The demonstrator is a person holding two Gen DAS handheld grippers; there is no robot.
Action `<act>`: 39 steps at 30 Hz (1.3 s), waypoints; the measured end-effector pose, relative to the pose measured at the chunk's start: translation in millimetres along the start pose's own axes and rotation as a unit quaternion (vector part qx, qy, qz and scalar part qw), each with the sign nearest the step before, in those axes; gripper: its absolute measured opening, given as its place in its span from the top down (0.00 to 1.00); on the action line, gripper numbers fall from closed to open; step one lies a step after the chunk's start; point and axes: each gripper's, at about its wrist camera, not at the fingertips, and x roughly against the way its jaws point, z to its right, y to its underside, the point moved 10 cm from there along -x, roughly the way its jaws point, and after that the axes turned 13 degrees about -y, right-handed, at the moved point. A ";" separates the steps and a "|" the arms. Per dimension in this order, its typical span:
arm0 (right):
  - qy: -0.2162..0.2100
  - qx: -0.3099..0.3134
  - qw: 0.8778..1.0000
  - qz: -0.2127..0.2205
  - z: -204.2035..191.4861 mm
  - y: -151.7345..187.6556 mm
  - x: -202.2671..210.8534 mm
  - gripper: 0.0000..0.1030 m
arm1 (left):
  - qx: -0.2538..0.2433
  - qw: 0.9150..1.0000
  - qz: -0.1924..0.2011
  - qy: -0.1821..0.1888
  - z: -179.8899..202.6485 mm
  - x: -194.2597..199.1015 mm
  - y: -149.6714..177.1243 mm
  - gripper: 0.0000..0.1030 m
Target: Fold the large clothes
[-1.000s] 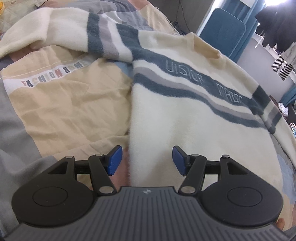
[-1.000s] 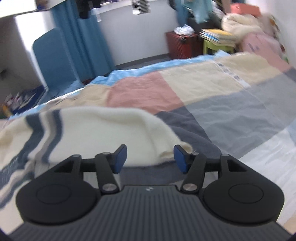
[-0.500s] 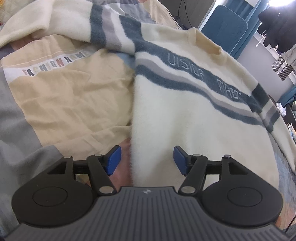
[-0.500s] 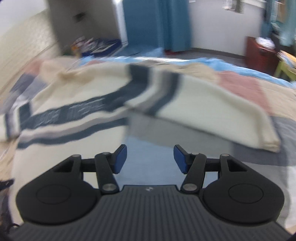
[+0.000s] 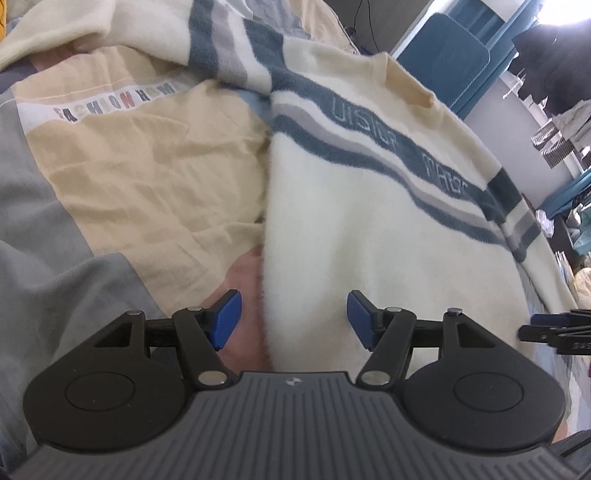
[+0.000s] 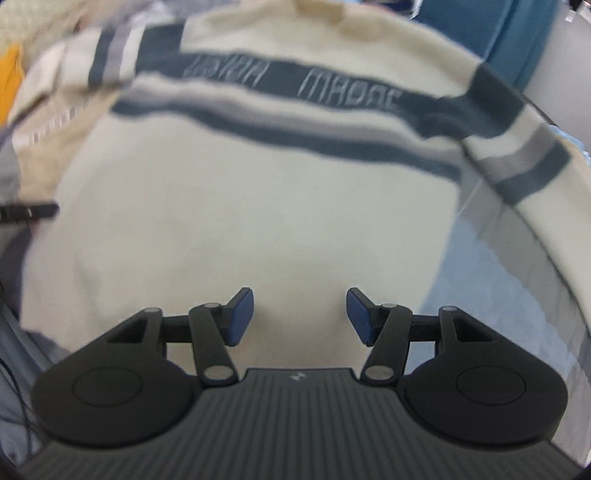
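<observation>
Home bedroom: patchwork bedspread, blue curtains.

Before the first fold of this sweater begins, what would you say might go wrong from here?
The left hand-held gripper, open, straddles the sweater side edge, so it might pinch the quilt too. The right hand-held gripper, open over the plain body, may grab one layer only. The sleeve lies spread aside and could drag.
</observation>
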 end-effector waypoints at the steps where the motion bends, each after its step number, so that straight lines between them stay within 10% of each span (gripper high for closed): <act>1: 0.008 0.005 1.000 -0.012 1.1 1.6 -6.1 0.44 | -0.001 1.000 -0.003 0.001 0.1 -0.7 1.0 0.33; 16: 0.061 -0.073 0.994 0.056 44.4 -1.9 8.1 0.44 | -0.014 1.000 -0.013 0.001 4.7 -9.2 6.7 0.35; 29: -0.075 -0.203 0.976 0.031 71.6 34.9 -11.2 0.39 | -0.001 1.000 0.012 0.002 6.2 -21.5 -9.0 0.64; 31: -0.079 -0.196 0.977 0.041 68.9 35.0 -10.3 0.45 | -0.004 1.000 0.014 0.003 7.9 -22.2 -9.5 0.72; 33: -0.089 -0.175 0.979 0.053 61.7 30.7 -3.7 0.76 | -0.002 1.000 0.020 0.011 10.2 -19.6 -10.8 0.84; 39: -0.072 -0.105 0.988 0.085 37.6 18.3 41.9 0.88 | 0.021 0.997 0.061 0.051 4.8 16.3 -20.7 0.88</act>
